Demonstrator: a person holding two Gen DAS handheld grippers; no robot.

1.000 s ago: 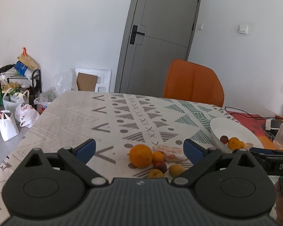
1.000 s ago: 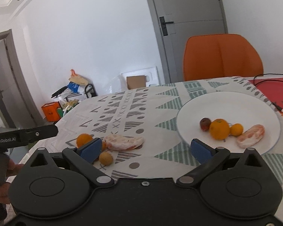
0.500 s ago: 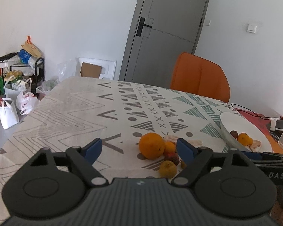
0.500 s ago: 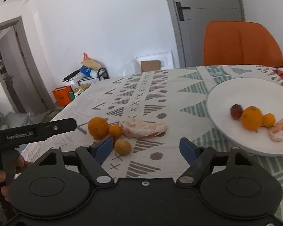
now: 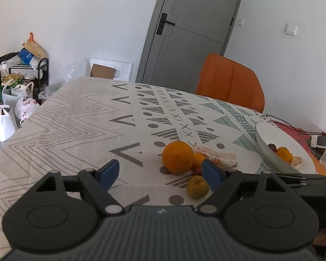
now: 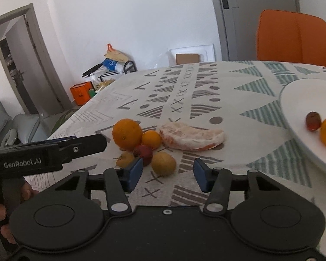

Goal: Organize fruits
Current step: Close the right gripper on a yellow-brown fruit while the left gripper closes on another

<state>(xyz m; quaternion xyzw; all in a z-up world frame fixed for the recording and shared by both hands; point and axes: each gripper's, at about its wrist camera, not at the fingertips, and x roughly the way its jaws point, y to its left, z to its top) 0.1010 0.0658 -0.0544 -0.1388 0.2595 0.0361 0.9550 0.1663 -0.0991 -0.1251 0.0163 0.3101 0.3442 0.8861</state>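
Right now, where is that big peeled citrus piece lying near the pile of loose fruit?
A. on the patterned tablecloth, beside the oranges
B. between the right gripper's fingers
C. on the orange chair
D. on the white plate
A: the peeled citrus piece lies flat on the tablecloth, next to the small orange and clear of the white plate.

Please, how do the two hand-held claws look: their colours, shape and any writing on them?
The left claw and right claw look alike: matte black bodies with two round discs, angled linkage arms with silver pivot pins, and blue pads on the fingertips. Seen from the right wrist, the left one's side bears white lettering "GenRobot.AI". No cables are visible on them.
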